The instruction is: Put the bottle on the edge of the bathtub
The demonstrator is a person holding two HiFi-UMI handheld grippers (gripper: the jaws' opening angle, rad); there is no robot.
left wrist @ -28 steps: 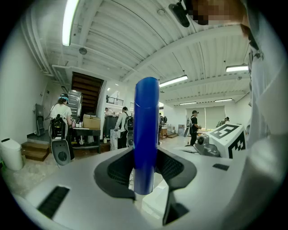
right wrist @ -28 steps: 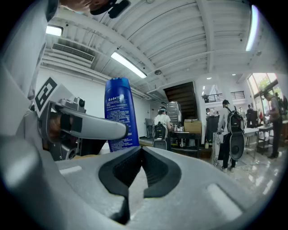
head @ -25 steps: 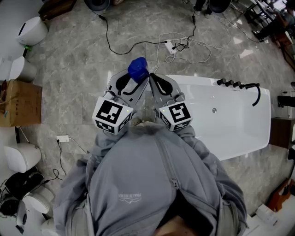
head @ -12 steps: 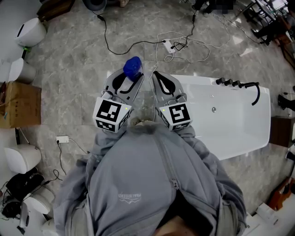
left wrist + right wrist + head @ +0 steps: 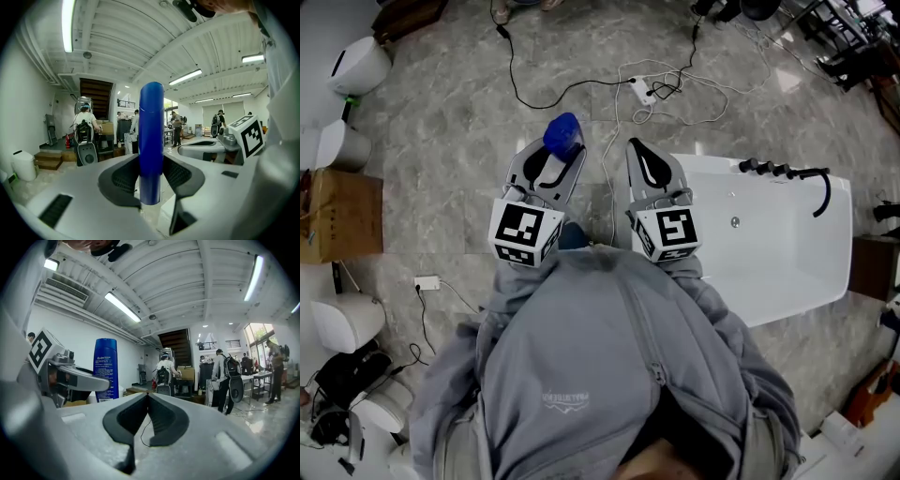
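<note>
Head view: the left gripper (image 5: pixel 551 167) is seen at centre-left of the frame, the right gripper (image 5: pixel 638 155) just beside it at centre.

Left gripper view: the jaws are clamped on the blue bottle (image 5: pixel 151 140). The bottle is held upright between the dark pads, its lower part pinched and its rounded top well above the jaws.

Head view: the bottle (image 5: pixel 563 134) is seen at upper centre, over the grey marble floor (image 5: pixel 441 122). It is left of the near end of the white bathtub (image 5: pixel 705 161) and not touching it.

Right gripper view: the jaws are pressed together with nothing between them. The bottle (image 5: pixel 106 369) is seen at centre-left of that frame, its printed label facing the camera.

The bathtub lies at centre-right of the head view, with a dark faucet (image 5: pixel 783 173) on its upper rim. Cables (image 5: pixel 581 89) lie on the floor at the top of the frame. A cardboard box (image 5: pixel 342 211) is noted at the left edge.
</note>
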